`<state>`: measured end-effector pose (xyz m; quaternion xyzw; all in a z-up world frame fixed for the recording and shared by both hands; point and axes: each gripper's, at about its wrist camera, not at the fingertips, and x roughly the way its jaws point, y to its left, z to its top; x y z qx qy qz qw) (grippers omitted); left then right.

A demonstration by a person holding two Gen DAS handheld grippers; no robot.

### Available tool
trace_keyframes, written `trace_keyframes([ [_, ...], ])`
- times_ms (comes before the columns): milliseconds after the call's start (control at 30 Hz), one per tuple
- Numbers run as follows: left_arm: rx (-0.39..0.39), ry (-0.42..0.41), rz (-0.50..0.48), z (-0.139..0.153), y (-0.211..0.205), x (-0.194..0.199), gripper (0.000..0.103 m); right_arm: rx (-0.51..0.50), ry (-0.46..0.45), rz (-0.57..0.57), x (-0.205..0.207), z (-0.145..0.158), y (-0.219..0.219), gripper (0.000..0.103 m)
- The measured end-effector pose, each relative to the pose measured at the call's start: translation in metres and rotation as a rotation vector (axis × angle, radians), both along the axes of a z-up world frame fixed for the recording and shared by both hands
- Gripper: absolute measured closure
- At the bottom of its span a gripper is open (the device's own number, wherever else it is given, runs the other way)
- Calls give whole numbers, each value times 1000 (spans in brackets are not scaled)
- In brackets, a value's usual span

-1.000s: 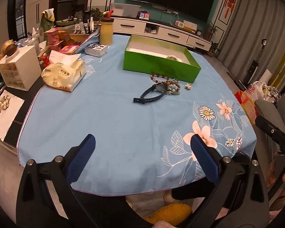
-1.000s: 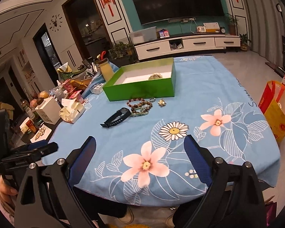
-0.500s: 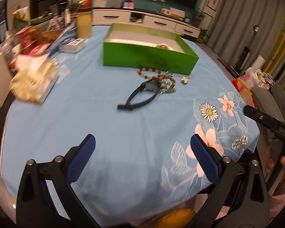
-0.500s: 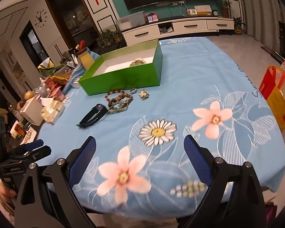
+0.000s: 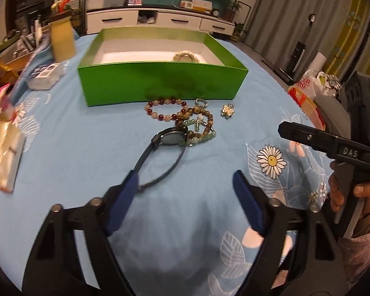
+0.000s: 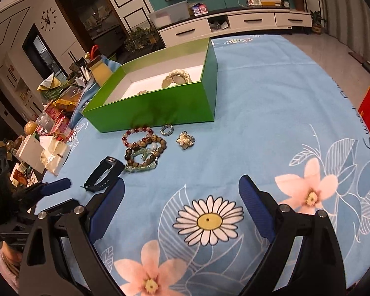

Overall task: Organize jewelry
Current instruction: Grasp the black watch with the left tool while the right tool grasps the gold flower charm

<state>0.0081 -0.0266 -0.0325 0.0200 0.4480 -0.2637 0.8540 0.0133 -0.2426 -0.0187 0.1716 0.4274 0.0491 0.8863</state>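
Left gripper (image 5: pixel 185 190), jaws open, lined up on black strap watch (image 5: pixel 171 139) to lift into green cardboard box (image 5: pixel 160 86); right gripper (image 6: pixel 181 197) hovered, jaws open, empty.

**Two wrist views, one shared patch of bench**

The left wrist camera sat low over the bench (image 5: pixel 86 148), looking forward between its own claw (image 5: pixel 185 190) toward the green box (image 5: pixel 160 83) at 12 o'clock, with the black watch (image 5: pixel 165 148) close ahead. The right claw (image 5: pixel 333 145) showed at its 3 o'clock.

The right wrist camera looked from farther right and a little higher, with the box (image 6: pixel 155 108) at 11 o'clock and the left claw (image 6: pixel 49 190) at 9 o'clock. Both views shared the box, the watch (image 6: pixel 103 175) and the bead bracelets (image 5: pixel 182 118) (image 6: pixel 143 150).
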Motion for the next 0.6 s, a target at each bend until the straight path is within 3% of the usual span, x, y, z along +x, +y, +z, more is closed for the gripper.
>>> trace_keyframes([
  [200,50,26,-47,-18,-17,27,51,5,9,0,10,-6,-6,9],
  [267,68,42,-78,-24,-23,33,65,-2,13,4,14,-8,-5,9],
  [433,151,67,-140,-37,-35,42,73,-22,20,19,22,-11,-3,9],
  [500,153,81,-141,-36,-34,44,94,-19,24,20,27,-13,-2,9],
  [600,113,95,-106,-35,-25,44,99,-27,26,29,33,-15,1,9],
])
